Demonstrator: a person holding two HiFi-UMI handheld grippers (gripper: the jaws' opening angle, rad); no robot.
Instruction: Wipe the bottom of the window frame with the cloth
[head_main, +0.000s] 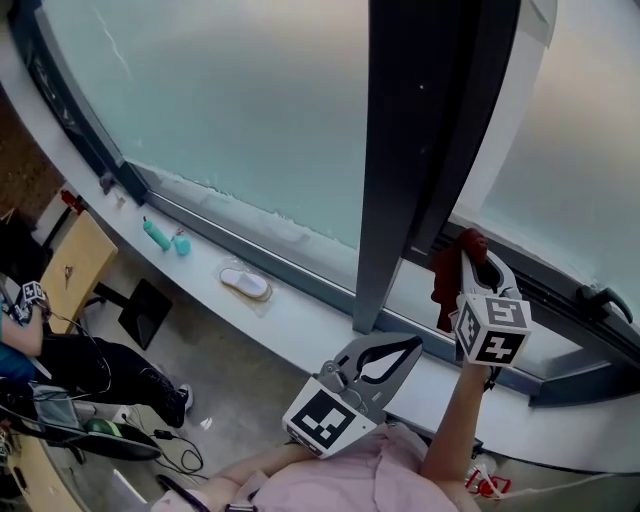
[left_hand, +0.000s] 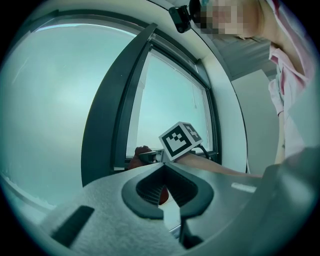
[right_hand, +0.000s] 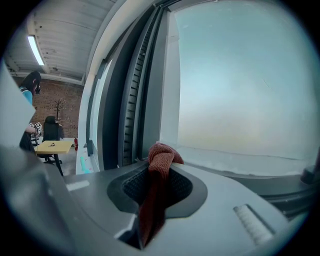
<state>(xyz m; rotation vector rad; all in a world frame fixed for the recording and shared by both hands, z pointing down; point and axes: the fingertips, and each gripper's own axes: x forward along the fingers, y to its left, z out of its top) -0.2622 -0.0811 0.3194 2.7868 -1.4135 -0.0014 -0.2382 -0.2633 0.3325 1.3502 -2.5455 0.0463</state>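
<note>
**Right gripper** (head_main: 472, 252): held in the person's right hand, raised to the window, just right of the dark mullion (head_main: 420, 150). The jaws were pressed together on the cloth (head_main: 446, 272). The marker cube faced the head camera.

**Cloth**: dark red and knitted. In the right gripper view a bunched knot stood out past the jaw tips, and the rest trailed back through the opening between the jaws. In the head view the cloth hung on the gripper's left side, at the foot of the mullion and above the frame's bottom rail (head_main: 560, 300). Whether it touched the rail could not be told.

**Left gripper** (head_main: 417, 344): held lower and nearer the body, above the sill (head_main: 320, 330), pointing up towards the right gripper. The jaws met at the tips with nothing between them. It was well apart from the cloth, which showed beyond it in the left gripper view.

**Window**: frosted, pale teal panes on both sides of the mullion. The bottom rail ran along the white sill.

**On the sill, far left, well apart from both grippers**:
- two teal items (head_main: 157, 235) close together
- a pale oval object (head_main: 245, 283) nearer the mullion

**Room, lower left**:
- a wooden table (head_main: 72, 265)
- a seated person (head_main: 70, 365)
- cables on the floor (head_main: 175, 450)
</note>
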